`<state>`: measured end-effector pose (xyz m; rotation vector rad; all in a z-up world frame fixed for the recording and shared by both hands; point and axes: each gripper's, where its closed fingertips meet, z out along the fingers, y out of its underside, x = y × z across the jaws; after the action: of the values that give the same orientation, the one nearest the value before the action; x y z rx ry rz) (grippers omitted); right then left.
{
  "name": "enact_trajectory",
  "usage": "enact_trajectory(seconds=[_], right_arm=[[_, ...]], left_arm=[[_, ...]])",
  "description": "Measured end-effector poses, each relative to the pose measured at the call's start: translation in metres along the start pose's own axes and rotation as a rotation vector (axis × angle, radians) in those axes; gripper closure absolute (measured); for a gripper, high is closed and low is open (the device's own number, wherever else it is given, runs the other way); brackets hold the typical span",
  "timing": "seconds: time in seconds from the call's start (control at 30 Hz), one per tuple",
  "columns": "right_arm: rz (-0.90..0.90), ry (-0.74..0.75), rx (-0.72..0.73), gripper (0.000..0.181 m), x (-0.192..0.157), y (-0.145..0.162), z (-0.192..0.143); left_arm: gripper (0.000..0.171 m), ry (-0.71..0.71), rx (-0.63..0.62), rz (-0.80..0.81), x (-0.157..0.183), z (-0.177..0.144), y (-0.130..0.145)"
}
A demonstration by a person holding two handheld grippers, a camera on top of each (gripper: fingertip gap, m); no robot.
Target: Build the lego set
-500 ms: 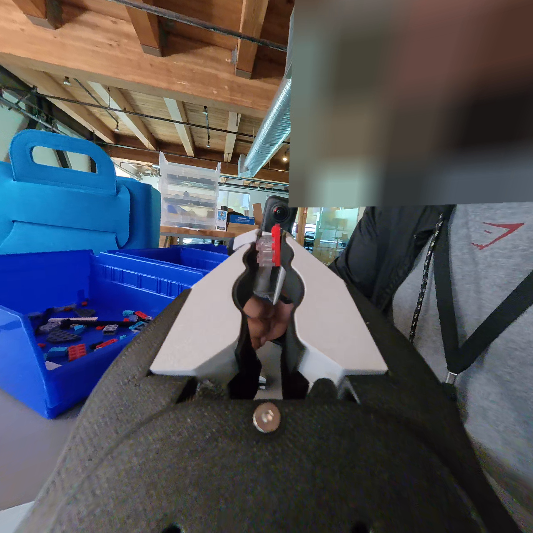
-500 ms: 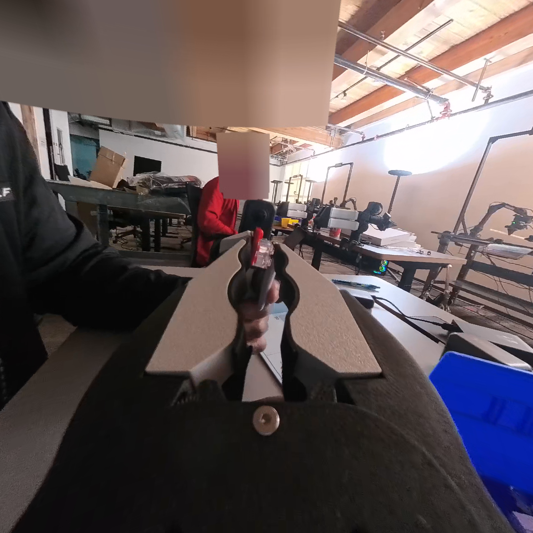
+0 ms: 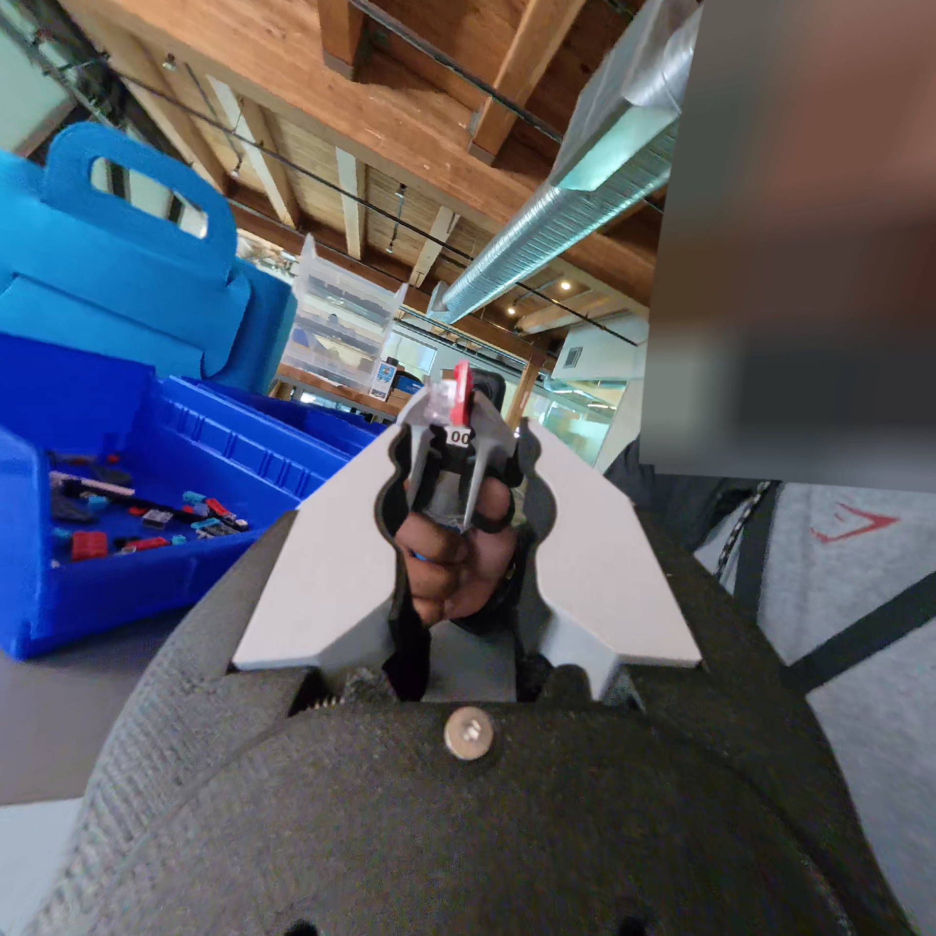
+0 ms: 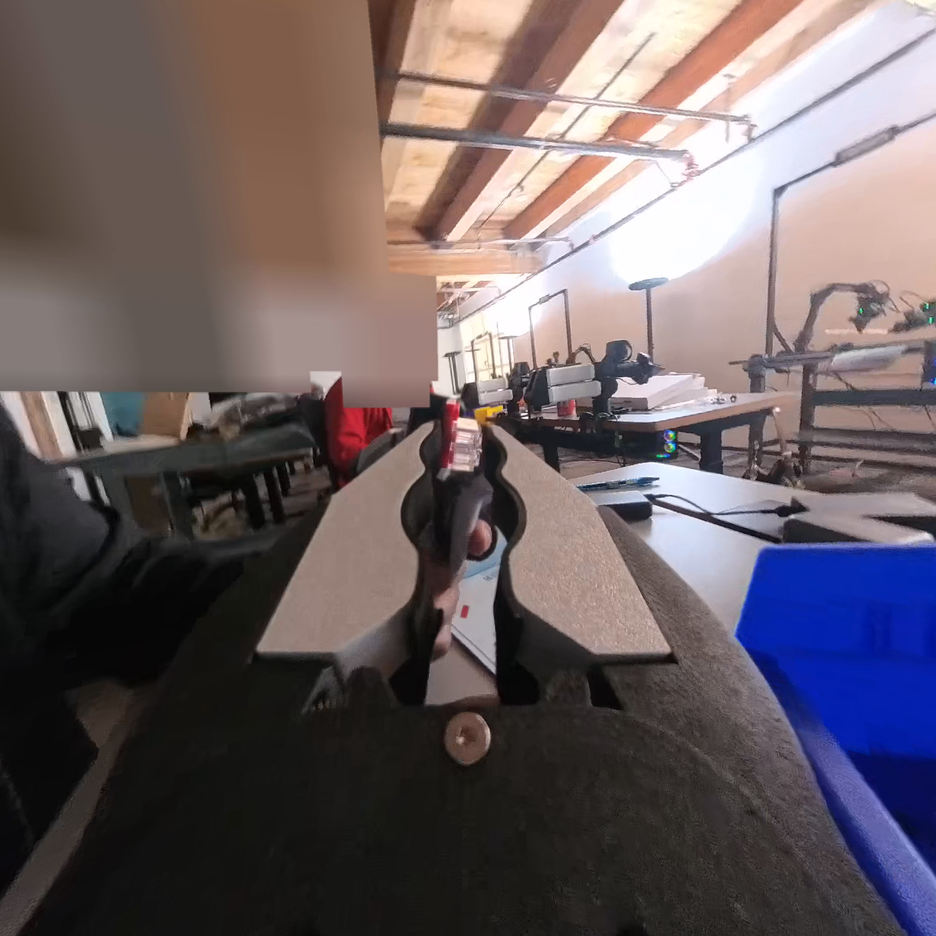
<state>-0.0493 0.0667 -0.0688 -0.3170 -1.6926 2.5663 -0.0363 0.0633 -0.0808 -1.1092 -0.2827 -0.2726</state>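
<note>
Left wrist view shows our left gripper with its two pale grey fingers spread apart, and between their tips sits the other tool's nose carrying a small lego piece of clear and red plastic. Our left fingers do not touch that piece — it is pinched by the narrower grey tips of the right gripper facing us, with a hand wrapped round its handle behind. Off to the left stands a blue plastic bin on the grey table, with loose red, light-blue and dark bricks scattered on its floor; a lighter blue foam case with a handle cutout rises behind it. From the right wrist view, the right gripper is closed narrowly on the same clear and red piece, held upright at the fingertips and raised well above the table. Behind it we see the left gripper's dark body and a hand, somewhat blurred. A corner of a blue bin fills the lower right, and a blue pen lies on the tabletop beyond.
</note>
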Motion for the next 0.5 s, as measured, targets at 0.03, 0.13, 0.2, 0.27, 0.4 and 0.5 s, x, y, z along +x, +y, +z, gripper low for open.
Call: enact_trajectory(seconds=[0.03, 0.13, 0.2, 0.27, 0.4, 0.5], right_arm=[[0.045, 0.012, 0.02, 0.163, 0.005, -0.002, -0.001], [0.125, 0.038, 0.052, 0.163, 0.014, -0.002, -0.002], [0.154, 0.038, 0.062, 0.163, 0.015, 0.001, -0.002], [0.171, 0.032, 0.074, 0.163, 0.014, 0.001, 0.0], [0.167, 0.038, 0.064, 0.163, 0.011, 0.004, 0.003], [0.167, 0.029, 0.057, 0.163, 0.01, 0.005, 0.005]], left_arm=[[0.123, -0.016, -0.003, -0.035, -0.004, 0.0, 0.001], [0.122, -0.059, 0.017, -0.118, -0.014, 0.002, 0.0], [0.128, -0.063, 0.044, -0.148, -0.015, 0.003, 0.0], [0.138, -0.088, 0.058, -0.163, -0.019, 0.004, 0.0], [0.155, -0.091, 0.103, -0.161, -0.017, 0.004, -0.004], [0.158, -0.107, 0.122, -0.117, -0.015, 0.003, -0.008]])
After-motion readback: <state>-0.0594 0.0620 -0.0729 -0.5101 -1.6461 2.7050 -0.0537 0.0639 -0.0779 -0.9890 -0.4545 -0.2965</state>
